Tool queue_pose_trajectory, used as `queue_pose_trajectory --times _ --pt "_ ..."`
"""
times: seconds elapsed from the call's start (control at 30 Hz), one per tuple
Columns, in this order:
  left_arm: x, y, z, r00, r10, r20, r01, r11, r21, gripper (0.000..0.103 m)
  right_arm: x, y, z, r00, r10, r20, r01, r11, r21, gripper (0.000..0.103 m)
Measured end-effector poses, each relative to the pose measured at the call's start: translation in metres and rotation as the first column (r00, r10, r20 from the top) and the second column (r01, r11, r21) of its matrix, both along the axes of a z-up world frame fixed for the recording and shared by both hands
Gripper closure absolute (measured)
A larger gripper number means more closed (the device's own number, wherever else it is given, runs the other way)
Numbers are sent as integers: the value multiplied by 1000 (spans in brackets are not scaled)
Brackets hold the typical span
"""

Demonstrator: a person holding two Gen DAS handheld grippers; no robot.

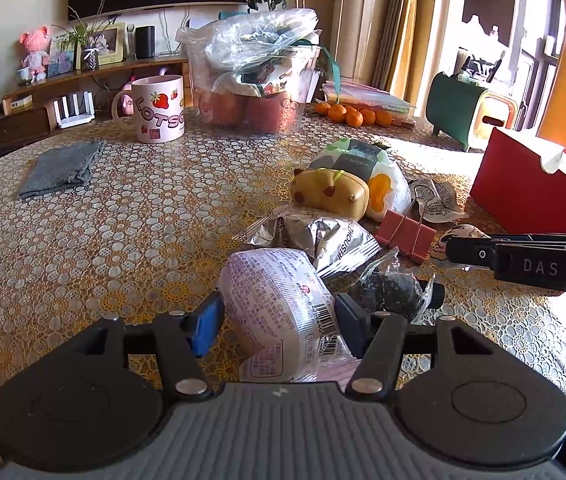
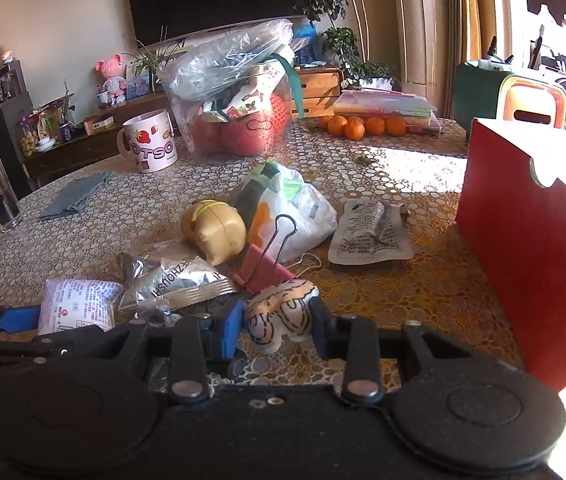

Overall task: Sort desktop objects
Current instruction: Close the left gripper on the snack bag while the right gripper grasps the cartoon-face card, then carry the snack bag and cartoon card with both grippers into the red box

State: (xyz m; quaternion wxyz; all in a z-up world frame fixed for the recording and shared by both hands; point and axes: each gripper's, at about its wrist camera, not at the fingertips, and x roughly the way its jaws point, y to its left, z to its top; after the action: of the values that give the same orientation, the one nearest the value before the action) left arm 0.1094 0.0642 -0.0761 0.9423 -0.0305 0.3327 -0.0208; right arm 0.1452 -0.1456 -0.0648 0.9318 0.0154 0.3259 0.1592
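Both claws grip: my left claw (image 1: 279, 316) holds the pouch (image 1: 279, 304), my right claw (image 2: 277, 326) the plush (image 2: 281, 314), both beside the clip (image 2: 261, 274). I'd lift straight up, clearing it, toward the red box (image 2: 531, 248).

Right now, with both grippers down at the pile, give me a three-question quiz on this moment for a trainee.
1. True or false: the left gripper has its pads against the pale purple snack packet.
2. What sits between the pads of the right gripper?
A. the pink binder clip
B. the small plush toy
C. the silver foil packet
3. Fill in: the oranges lie at the far edge of the table, beside the ____ tub.

Key:
1. True.
2. B, the small plush toy. The pink binder clip and the silver foil packet lie loose just beyond it.
3. Clear; the clear plastic tub holds bags and red fruit.
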Motion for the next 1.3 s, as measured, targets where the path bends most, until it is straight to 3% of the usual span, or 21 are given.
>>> queue_pose_trajectory --times 0.6,0.97,1.3 --pt "-42 -19 56 997 29 74 -28 1000 -14 43 -54 -53 42 995 3 105 -5 1000 22 68" --pt "-49 -61 88 992 -62 110 65 998 -27 43 -73 -100 73 986 1 165 -7 999 35 68" --pt "-33 -100 107 983 -142 119 148 988 -39 43 -64 -148 92 979 -46 196 37 998 50 68"
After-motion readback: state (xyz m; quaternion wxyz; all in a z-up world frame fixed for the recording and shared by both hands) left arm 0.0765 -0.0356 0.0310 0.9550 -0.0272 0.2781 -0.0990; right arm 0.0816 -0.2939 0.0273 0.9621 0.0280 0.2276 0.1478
